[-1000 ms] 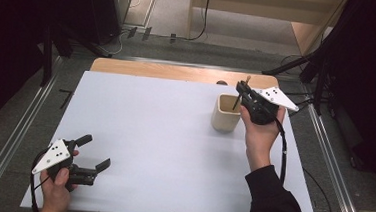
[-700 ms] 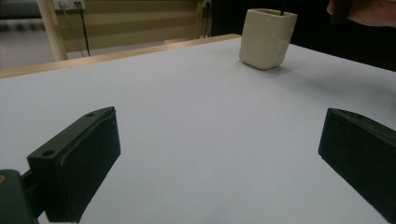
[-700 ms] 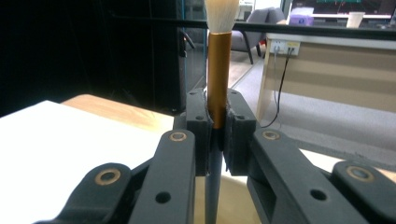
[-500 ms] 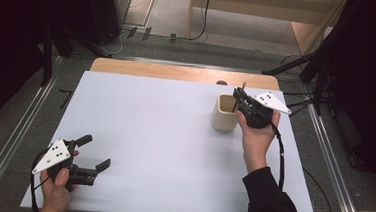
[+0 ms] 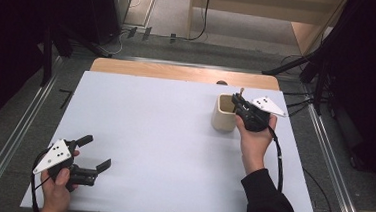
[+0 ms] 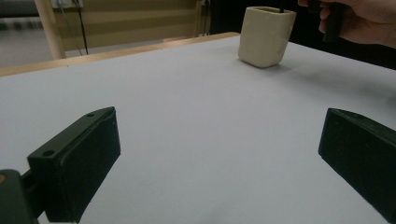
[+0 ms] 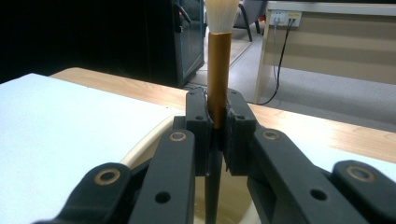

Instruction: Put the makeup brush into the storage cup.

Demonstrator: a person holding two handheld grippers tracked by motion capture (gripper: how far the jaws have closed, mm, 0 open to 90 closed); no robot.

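Note:
A cream cup (image 5: 223, 116) stands on the white table (image 5: 164, 134) at the right rear. My right gripper (image 5: 237, 102) hovers at the cup's right rim, shut on a brush (image 7: 218, 60) with an orange-brown ferrule and pale bristles pointing up. The brush's dark handle runs down into the cup (image 7: 152, 137) below the right gripper (image 7: 217, 119). My left gripper (image 5: 96, 152) rests near the front left corner, open, with nothing between its jaws. In the left gripper view the cup (image 6: 265, 35) is far ahead of the left gripper (image 6: 219, 144), with the other hand (image 6: 364, 16) beside it.
A bare wooden strip (image 5: 178, 73) runs along the table's far edge, with a small dark object (image 5: 221, 82) on it. Metal rails (image 5: 8, 143) flank the table on the floor. Cables and a wooden desk (image 5: 263, 6) lie beyond.
My right gripper has shifted slightly left and down with the brush, closer over the cup. The left gripper has stayed put.

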